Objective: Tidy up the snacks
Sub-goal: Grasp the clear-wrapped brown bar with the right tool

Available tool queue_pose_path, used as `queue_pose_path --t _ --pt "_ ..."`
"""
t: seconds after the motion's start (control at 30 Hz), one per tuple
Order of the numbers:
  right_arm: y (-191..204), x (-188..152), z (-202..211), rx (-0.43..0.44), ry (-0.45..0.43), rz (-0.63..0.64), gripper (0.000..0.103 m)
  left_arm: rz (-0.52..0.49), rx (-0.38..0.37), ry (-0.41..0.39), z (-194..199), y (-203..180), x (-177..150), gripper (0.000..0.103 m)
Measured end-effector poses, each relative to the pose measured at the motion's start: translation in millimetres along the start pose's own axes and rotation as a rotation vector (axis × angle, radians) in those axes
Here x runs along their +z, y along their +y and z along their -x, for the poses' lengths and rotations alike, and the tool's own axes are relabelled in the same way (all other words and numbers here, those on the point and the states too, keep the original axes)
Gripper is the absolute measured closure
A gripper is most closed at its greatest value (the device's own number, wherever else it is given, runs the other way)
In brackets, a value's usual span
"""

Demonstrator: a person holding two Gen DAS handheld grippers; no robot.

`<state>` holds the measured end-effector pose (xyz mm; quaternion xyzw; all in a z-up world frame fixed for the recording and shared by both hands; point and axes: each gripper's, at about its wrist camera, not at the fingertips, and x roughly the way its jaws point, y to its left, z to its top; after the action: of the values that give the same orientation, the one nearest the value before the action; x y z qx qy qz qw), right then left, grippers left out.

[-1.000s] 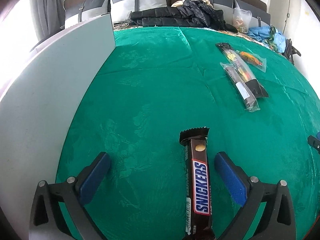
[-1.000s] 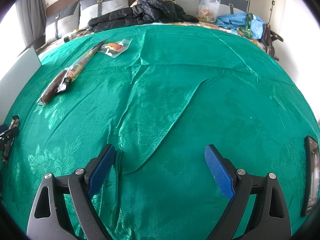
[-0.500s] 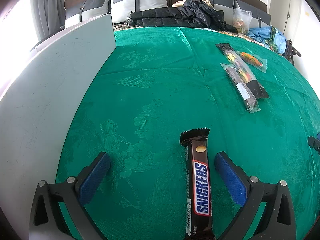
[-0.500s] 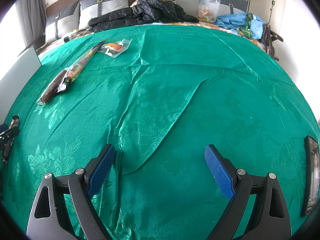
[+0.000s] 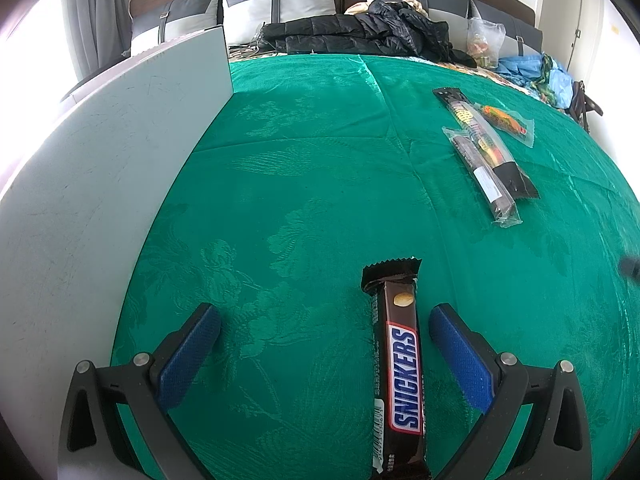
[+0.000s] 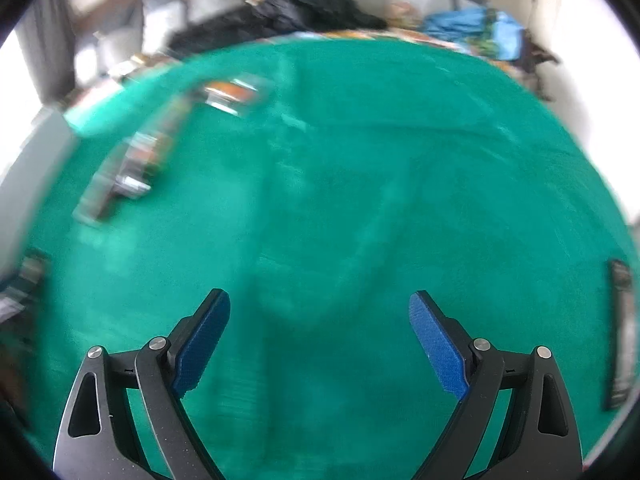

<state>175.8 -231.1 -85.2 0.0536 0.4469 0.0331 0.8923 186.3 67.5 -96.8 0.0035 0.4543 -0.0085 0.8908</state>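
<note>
A brown Snickers bar [image 5: 398, 364] lies lengthwise on the green cloth [image 5: 320, 184], between the wide-apart blue pads of my left gripper [image 5: 325, 332] and closer to the right pad; the gripper is open and touches nothing. Farther right lie long stick-snack packets [image 5: 482, 152] and a small clear pouch [image 5: 506, 120]. My right gripper [image 6: 319, 316] hangs open over bare cloth [image 6: 360, 200]. Its view is blurred; the stick packets [image 6: 132, 164] and pouch [image 6: 236, 94] smear at upper left.
A grey-white board [image 5: 88, 184] stands along the left side of the cloth. Pillows, a black jacket [image 5: 360, 34] and bags lie at the far end. A dark flat object [image 6: 620, 336] sits at the right edge of the right wrist view.
The right gripper has started moving fast, blurring its view; the snack packets have shifted down and right in it. The left gripper and Snickers bar have barely shifted.
</note>
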Motion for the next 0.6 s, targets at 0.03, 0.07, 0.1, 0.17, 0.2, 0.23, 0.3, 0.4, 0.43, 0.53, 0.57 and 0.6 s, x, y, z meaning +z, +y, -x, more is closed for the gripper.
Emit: queue_pose_path --t 0.03,0.07,0.1,0.17,0.2,0.23,0.3,0.4,0.43,0.53,0.57,0.6 --pt "12 6 3 0.060 -0.018 -0.001 0.010 0.000 0.000 0.000 0 0 1 0.000" --pt "31 14 6 0.142 -0.038 0.009 0.010 0.000 0.000 0.000 0 0 0 0.000" --pt "53 23 6 0.222 -0.042 0.034 0.011 0.000 0.000 0.000 0 0 0 0.000" --pt "92 40 -3 0.306 -0.012 0.096 0.012 0.000 0.000 0.000 0 0 0 0.000" --pt "112 49 -12 0.323 0.005 0.128 0.013 0.000 0.000 0.000 0 0 0 0.000" --pt "125 54 -19 0.323 0.019 0.150 0.013 0.000 0.000 0.000 0 0 0 0.000" --pt "150 64 -42 0.295 0.065 0.187 0.014 0.000 0.000 0.000 0 0 0 0.000" --pt "171 69 -75 0.245 0.144 0.200 0.029 0.000 0.000 0.000 0 0 0 0.000" --pt "174 69 -83 0.218 0.166 0.207 0.040 0.001 0.000 0.000 0 0 0 0.000" --pt "185 69 -89 0.131 0.147 0.258 0.076 0.001 0.000 0.000 0 -1 0 0.000" --pt "187 68 -89 0.114 0.154 0.264 0.080 0.001 0.000 0.000 0 0 0 0.000" --pt "186 67 -87 0.119 0.158 0.262 0.084 0.001 0.000 0.000 0 0 0 0.000"
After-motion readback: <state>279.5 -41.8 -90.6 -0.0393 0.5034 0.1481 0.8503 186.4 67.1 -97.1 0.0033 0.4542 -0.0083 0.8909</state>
